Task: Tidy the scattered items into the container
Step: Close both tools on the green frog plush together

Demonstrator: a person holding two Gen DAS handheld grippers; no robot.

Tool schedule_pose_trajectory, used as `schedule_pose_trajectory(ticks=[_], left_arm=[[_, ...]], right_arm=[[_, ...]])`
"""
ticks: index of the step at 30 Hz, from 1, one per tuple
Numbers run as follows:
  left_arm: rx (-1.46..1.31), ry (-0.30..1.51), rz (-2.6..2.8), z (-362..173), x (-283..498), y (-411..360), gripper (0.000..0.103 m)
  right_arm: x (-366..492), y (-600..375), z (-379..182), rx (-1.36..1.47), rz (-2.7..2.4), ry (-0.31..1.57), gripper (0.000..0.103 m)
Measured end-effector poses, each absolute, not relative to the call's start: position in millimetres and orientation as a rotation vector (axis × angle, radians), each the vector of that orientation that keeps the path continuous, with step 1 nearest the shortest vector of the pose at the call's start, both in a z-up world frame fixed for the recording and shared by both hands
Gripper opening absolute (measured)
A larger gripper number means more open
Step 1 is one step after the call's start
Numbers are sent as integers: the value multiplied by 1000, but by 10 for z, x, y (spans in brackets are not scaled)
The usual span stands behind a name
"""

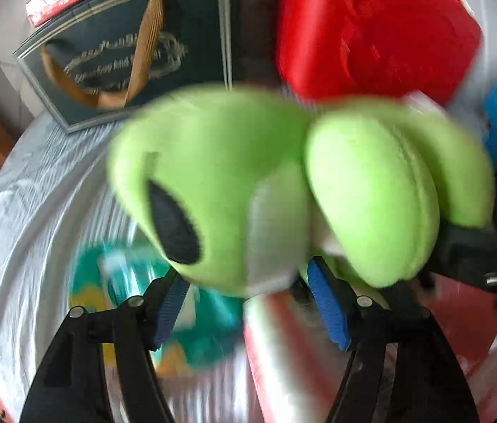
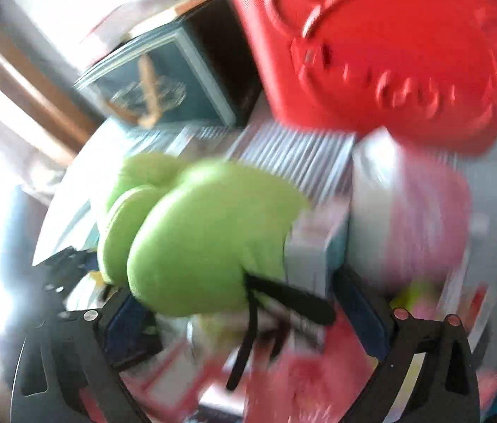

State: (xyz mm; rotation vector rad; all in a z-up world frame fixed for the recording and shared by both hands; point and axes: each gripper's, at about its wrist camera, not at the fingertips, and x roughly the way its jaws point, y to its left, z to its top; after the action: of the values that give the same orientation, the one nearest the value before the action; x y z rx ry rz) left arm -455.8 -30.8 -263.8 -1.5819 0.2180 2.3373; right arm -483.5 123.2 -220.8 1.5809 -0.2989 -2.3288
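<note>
Bearing unreadable gold script, the dark box (image 1: 114, 53) sits behind the green plush (image 1: 220, 183); both hand-held grippers gape.

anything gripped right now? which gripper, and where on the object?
Cannot be told. The green plush toy sits between the fingers of both the left gripper and the right gripper, but blur hides whether any pad presses on it.
</note>
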Motion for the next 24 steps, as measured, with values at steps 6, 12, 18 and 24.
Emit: schedule_pose_trajectory(ticks=[6, 12, 18, 24], left_arm=[[-1550, 159, 2329, -2475, -3980, -609, 67], [-1399, 187, 2515, -2097, -4179, -791, 68], [-1446, 222, 2489, -2335, -4844, -759, 68], [-1421, 233, 2396, -2521, -5204, -569, 68]], right_arm=[[-4177, 998, -2303, 1582, -2211, -326, 77], [-4218, 1022, -2012, 1499, -2444, -212, 87], [-4681, 985, -2246, 1620, -2459, -239, 90], [-5264, 1580, -2510, 1714, -2516, -539, 88]])
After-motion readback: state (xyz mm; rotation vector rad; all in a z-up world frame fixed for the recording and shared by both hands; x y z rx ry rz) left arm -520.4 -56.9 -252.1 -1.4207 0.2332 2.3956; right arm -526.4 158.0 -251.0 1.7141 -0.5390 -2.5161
